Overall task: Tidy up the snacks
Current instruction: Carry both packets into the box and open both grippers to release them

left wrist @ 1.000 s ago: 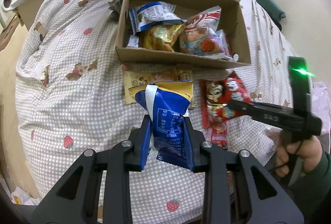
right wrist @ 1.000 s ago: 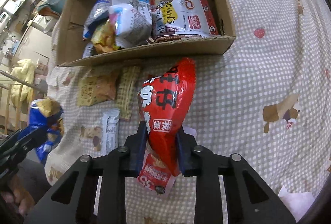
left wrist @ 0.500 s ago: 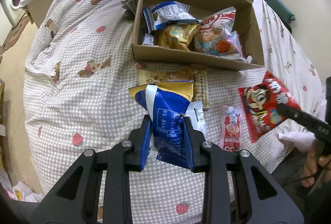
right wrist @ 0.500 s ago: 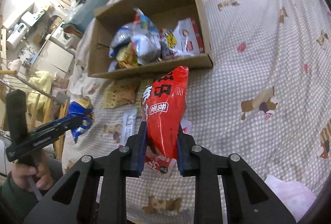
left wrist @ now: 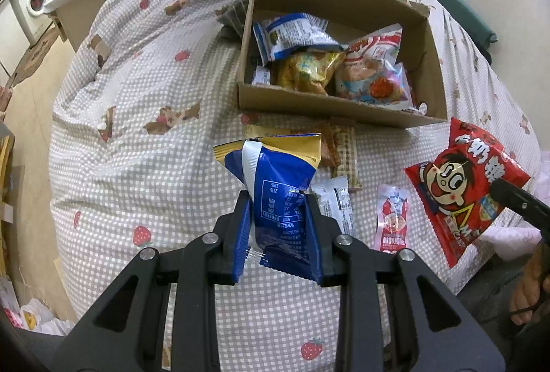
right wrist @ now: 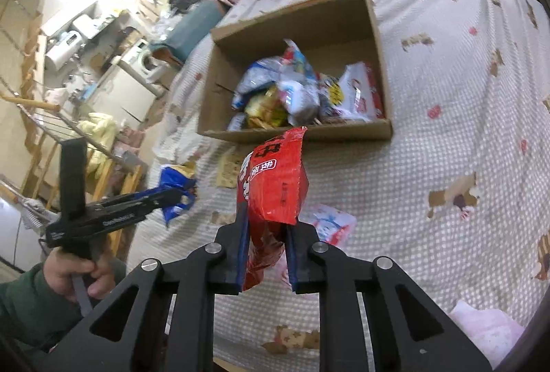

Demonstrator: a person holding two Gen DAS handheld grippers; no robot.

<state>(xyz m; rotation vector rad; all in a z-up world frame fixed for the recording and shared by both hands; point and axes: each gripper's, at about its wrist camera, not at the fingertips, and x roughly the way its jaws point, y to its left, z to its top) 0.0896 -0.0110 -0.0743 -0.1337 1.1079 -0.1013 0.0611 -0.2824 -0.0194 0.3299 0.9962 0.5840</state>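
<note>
Your left tongs [left wrist: 276, 227] are clenched on the blue snack bag [left wrist: 275, 186], a crinkly foil pouch with a gold top seam and a white strip down its back; its long axis runs straight out from the tongs, seam end pointing away toward the cardboard box [left wrist: 330, 104]. Your right tongs [right wrist: 266, 246] are closing on the red snack bag [right wrist: 275, 179], which sits pinched between them, glossy and puffed, standing up along the line of the tongs with its crimped end aimed at the box's near wall. Just past the left tongs, on the bed [left wrist: 137, 165] with its soft checked cover printed with strawberries and bears, lie flat loose packets: a white sachet [left wrist: 335, 203] right beside the tongs, a small red-and-clear sachet [left wrist: 392, 220] a little further right, and a tan biscuit pack [left wrist: 343, 148] beyond the blue bag, close to the box. The cover to the left of the left tongs is bare and rolls down to the bed's edge. Beyond the packets, the box is open-topped, stiff brown card with straight walls; crumpled bags fill its near half, with bare card floor at the far side. To the right of the right tongs the cover is open as well, with a pink cloth [right wrist: 481, 334] near the bed's corner.
</note>
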